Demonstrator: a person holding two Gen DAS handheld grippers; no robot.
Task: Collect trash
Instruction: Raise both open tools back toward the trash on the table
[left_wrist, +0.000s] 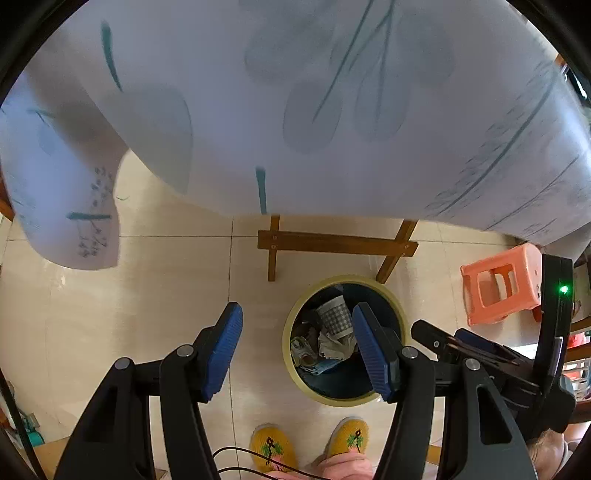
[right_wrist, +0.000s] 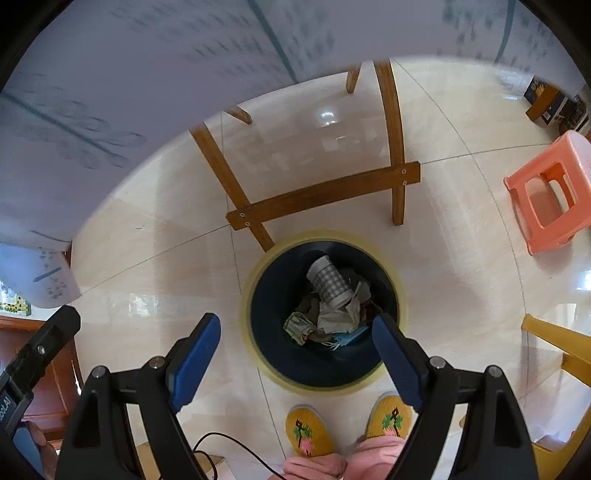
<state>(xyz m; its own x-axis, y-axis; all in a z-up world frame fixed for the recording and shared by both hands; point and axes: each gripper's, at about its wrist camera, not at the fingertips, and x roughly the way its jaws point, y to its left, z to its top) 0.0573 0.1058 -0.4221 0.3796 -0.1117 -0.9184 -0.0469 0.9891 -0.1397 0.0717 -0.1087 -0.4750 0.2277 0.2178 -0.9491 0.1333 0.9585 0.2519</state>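
We hold two grippers, and both point down at the floor. Our left gripper (left_wrist: 297, 349) has its blue pads apart with nothing between them. Our right gripper (right_wrist: 297, 354) stands wider apart, and it is empty too. Close below us we see two yellow slippers (right_wrist: 308, 428) with flowers on them. Just past the slippers stands one round trash bin (right_wrist: 255, 295) with a pale rim. The trash (right_wrist: 328, 306) lies inside it: one checked paper cup, some crumpled paper and a few scraps. Behind the bin stand the wooden table legs (right_wrist: 321, 194). One orange stool (right_wrist: 550, 192) sits off to the side. One white tablecloth (left_wrist: 258, 92) with a leaf print hangs furthest from us.
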